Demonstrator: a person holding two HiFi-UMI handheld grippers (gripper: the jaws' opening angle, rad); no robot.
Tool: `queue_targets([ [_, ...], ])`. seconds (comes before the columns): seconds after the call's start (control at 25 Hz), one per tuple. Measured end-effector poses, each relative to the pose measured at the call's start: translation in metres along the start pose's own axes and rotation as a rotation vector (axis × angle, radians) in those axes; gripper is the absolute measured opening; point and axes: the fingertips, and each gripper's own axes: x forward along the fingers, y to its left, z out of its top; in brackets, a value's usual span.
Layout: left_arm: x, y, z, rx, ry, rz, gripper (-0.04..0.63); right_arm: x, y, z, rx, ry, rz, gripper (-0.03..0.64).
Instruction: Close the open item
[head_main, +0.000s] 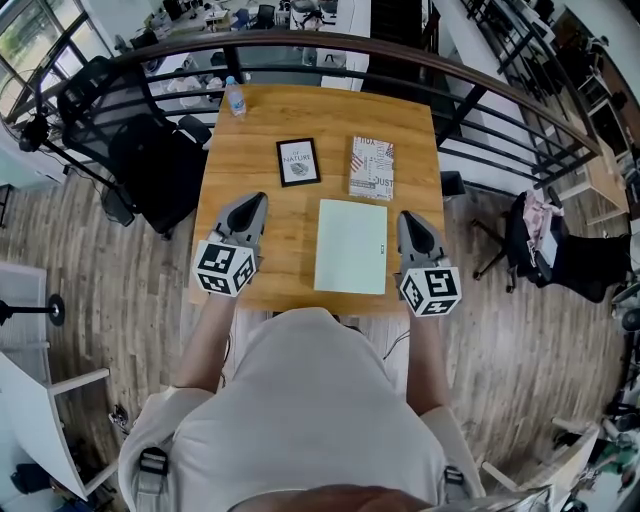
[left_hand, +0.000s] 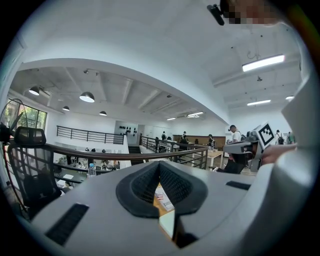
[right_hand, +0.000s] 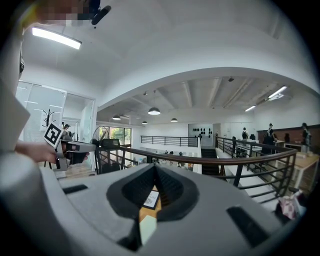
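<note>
Pale green notebook (head_main: 351, 246) lies flat and closed on the tabletop (head_main: 250, 140), near the front edge. Left gripper (head_main: 260, 198) and right gripper (head_main: 405, 216) flank it without touching, both with jaws pressed together on nothing. Farther back: framed picture (head_main: 298, 162), printed booklet (head_main: 372, 168), water bottle (head_main: 234, 97) at the far-left corner.

Stock by kind, qty as counted. Wooden table (head_main: 250, 150): 1. Items on it: 4 total, viz. pale green book (head_main: 351, 246) x1, framed pic (head_main: 298, 162) x1, printed booklet (head_main: 372, 168) x1, water bottle (head_main: 235, 98) x1. Hand-held grippers: 2, viz. left gripper (head_main: 257, 198), right gripper (head_main: 408, 216). Marker cubes: 2, 1 per gripper, viz. left cube (head_main: 225, 267), right cube (head_main: 430, 291). Black chairs nr table: 2, viz. left chair (head_main: 130, 140), right chair (head_main: 565, 260). Curved handrail (head_main: 300, 40): 1.
</note>
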Motion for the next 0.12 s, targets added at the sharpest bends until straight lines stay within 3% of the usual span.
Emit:
queue_targets([
  [0.12,0.0032,-0.0043,-0.0011,0.001,-0.001,-0.010,-0.006,-0.0013,-0.0029,-0.0012,-0.001,-0.001,-0.001,0.003],
])
